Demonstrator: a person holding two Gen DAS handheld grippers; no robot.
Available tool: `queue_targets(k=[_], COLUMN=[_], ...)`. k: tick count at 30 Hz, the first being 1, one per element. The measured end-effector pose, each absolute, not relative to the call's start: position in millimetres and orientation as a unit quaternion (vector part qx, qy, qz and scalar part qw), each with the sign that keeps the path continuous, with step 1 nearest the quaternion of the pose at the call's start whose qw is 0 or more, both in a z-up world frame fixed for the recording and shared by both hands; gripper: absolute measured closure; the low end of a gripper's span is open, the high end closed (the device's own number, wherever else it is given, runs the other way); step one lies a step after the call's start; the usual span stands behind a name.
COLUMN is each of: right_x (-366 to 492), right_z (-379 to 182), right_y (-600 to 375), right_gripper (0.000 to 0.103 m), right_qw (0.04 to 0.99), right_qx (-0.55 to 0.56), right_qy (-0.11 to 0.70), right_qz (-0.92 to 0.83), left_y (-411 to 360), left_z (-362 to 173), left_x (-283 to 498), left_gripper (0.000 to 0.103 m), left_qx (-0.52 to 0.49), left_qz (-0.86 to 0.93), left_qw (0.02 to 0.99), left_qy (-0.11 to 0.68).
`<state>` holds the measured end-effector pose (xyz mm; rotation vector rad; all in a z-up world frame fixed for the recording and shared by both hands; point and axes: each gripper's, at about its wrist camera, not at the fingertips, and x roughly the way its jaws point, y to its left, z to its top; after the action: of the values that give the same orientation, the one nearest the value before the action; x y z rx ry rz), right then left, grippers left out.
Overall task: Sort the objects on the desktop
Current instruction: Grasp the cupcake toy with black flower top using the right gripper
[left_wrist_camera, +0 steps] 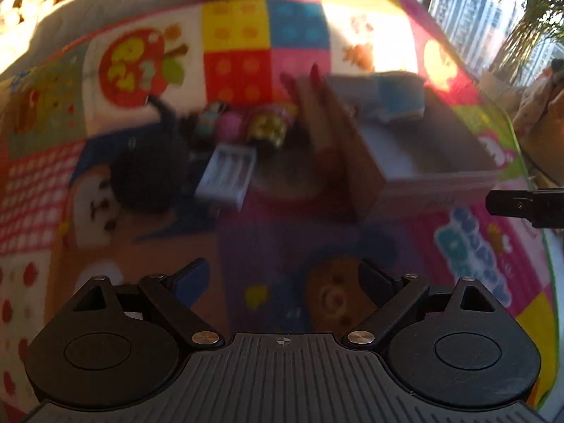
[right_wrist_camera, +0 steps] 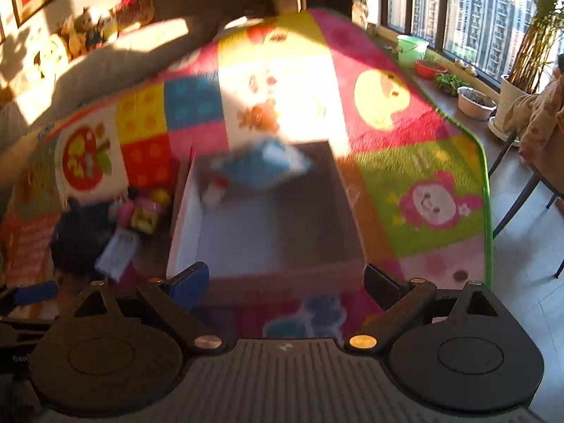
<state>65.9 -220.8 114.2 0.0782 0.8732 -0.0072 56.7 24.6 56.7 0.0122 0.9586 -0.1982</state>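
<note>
An open cardboard box (left_wrist_camera: 366, 165) (right_wrist_camera: 183, 218) stands on a colourful play mat. Inside at its far end lie a blue and white packet (left_wrist_camera: 391, 95) (right_wrist_camera: 261, 165) and a small white bottle (right_wrist_camera: 213, 190). Left of the box lie a black round pouch (left_wrist_camera: 148, 172) (right_wrist_camera: 75, 236), a grey battery charger (left_wrist_camera: 229, 172) (right_wrist_camera: 118, 252), a pink ball (left_wrist_camera: 231, 125) and a patterned small tin (left_wrist_camera: 269, 125) (right_wrist_camera: 144, 216). My left gripper (left_wrist_camera: 282, 278) is open and empty, near the box's front. My right gripper (right_wrist_camera: 285, 278) is open and empty, over the box's near wall. Both views are blurred.
The play mat (left_wrist_camera: 458, 246) (right_wrist_camera: 423, 162) covers the surface; its green edge (right_wrist_camera: 488, 211) runs on the right, with tiled floor, chair legs and potted plants by a window beyond. A sofa with soft toys (right_wrist_camera: 81, 35) stands behind. The other gripper's finger (left_wrist_camera: 521, 206) shows at right.
</note>
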Motion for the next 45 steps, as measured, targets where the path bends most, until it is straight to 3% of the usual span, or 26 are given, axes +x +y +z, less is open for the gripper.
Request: queue_targets(k=[6, 12, 14, 16, 17, 23, 30, 31, 32, 41, 45], right_x=[40, 52, 61, 77, 88, 167, 233, 230, 225, 89, 42], right_z=[56, 59, 66, 71, 72, 77, 37, 37, 38, 71, 65], right_y=[-183, -142, -116, -88, -75, -18, -13, -14, -16, -83, -124], right_gripper=[0.008, 0.008, 0.018, 0.048, 0.05, 0.047, 0.046, 0.057, 0.059, 0.066, 0.066], right_qw=[0.875, 0.891, 0.903, 0.903, 0.901, 0.928, 0.902, 0.903, 0.902, 0.883, 0.883], right_qx=[-0.011, -0.069, -0.094, -0.108, -0.111, -0.11, -0.062, -0.062, -0.059, -0.061, -0.079], right_qy=[0.483, 0.445, 0.413, 0.402, 0.401, 0.353, 0.427, 0.424, 0.426, 0.447, 0.452], right_qz=[0.027, 0.055, 0.075, 0.108, 0.121, 0.054, 0.029, 0.035, 0.042, 0.13, 0.097], left_y=[62, 84, 96, 107, 112, 136, 144, 144, 144, 119, 72], left_z=[35, 40, 43, 45, 46, 42, 38, 38, 37, 43, 44], left_x=[23, 26, 29, 32, 32, 31, 31, 32, 34, 70, 105], left_gripper=[0.008, 0.007, 0.007, 0.007, 0.007, 0.007, 0.007, 0.007, 0.007, 0.007, 0.008], left_qx=[0.005, -0.016, -0.028, -0.032, -0.032, -0.04, -0.056, -0.057, -0.058, -0.062, 0.002], left_qz=[-0.069, -0.028, -0.013, -0.004, -0.002, 0.005, -0.012, -0.013, -0.011, -0.029, -0.052], left_qw=[0.871, 0.884, 0.888, 0.891, 0.892, 0.894, 0.899, 0.899, 0.898, 0.905, 0.919], left_qy=[0.486, 0.467, 0.458, 0.453, 0.45, 0.447, 0.434, 0.434, 0.435, 0.419, 0.391])
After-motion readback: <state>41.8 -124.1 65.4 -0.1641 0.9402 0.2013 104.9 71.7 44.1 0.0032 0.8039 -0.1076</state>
